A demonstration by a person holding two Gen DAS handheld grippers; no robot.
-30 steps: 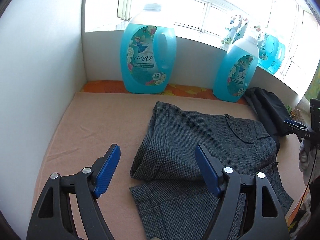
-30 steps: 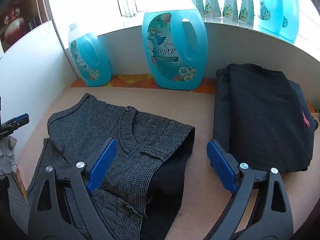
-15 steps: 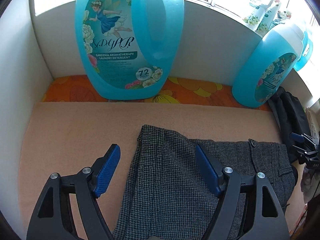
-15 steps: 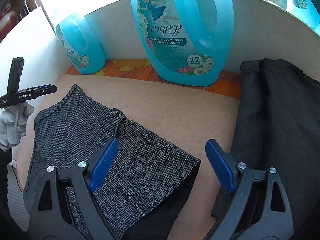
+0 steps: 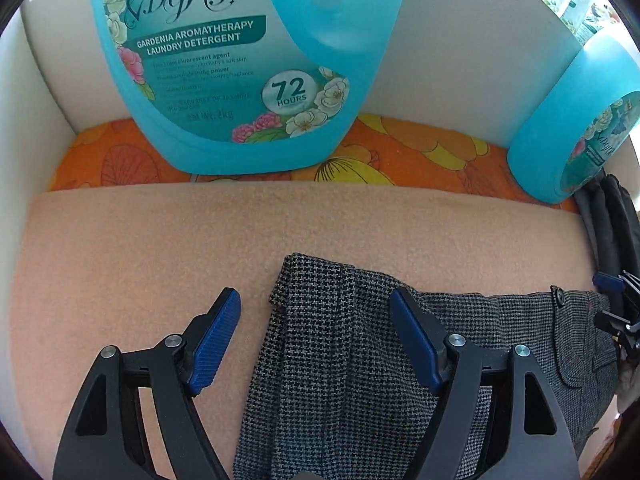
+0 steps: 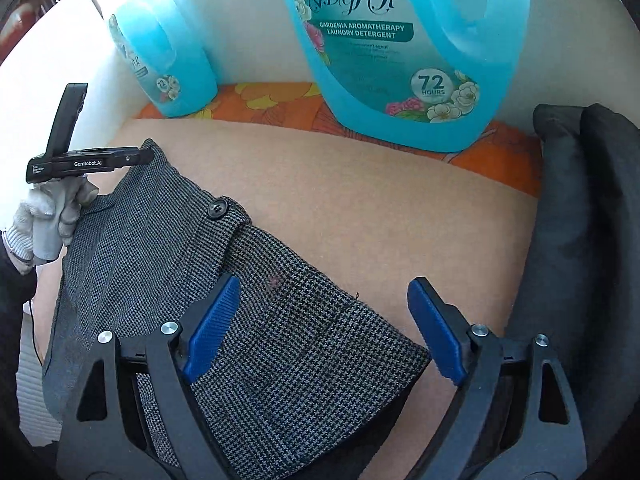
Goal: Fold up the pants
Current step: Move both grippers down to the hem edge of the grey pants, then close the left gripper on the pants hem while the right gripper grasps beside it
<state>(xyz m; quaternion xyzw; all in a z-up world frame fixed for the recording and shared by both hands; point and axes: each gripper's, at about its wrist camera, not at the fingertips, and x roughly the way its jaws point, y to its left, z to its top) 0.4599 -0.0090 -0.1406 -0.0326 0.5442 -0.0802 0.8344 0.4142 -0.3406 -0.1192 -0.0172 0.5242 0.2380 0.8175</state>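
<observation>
Grey houndstooth pants point(image 5: 340, 360) lie folded on a peach blanket point(image 5: 140, 248). My left gripper point(image 5: 316, 300) hovers low over their far left corner, which sits between its open blue pads without touching them. In the right wrist view the pants point(image 6: 160, 240) show a waistband button point(image 6: 218, 208). My right gripper point(image 6: 324, 284) hangs over the far right corner of the cloth. Its jaws are closing, but the pads stand clear of the fabric. A gloved hand point(image 6: 52, 208) holds the left gripper at that view's left edge.
Two blue detergent jugs point(image 5: 248, 60) point(image 5: 576, 132) stand on an orange floral cloth point(image 5: 400, 160) against the white back wall. A folded black garment point(image 6: 580, 220) lies right of the pants. A white side wall point(image 5: 24, 120) bounds the left.
Both grippers have moved forward and down over the far edge of the pants, so the jugs loom larger. The right gripper's pads stand slightly closer together.
</observation>
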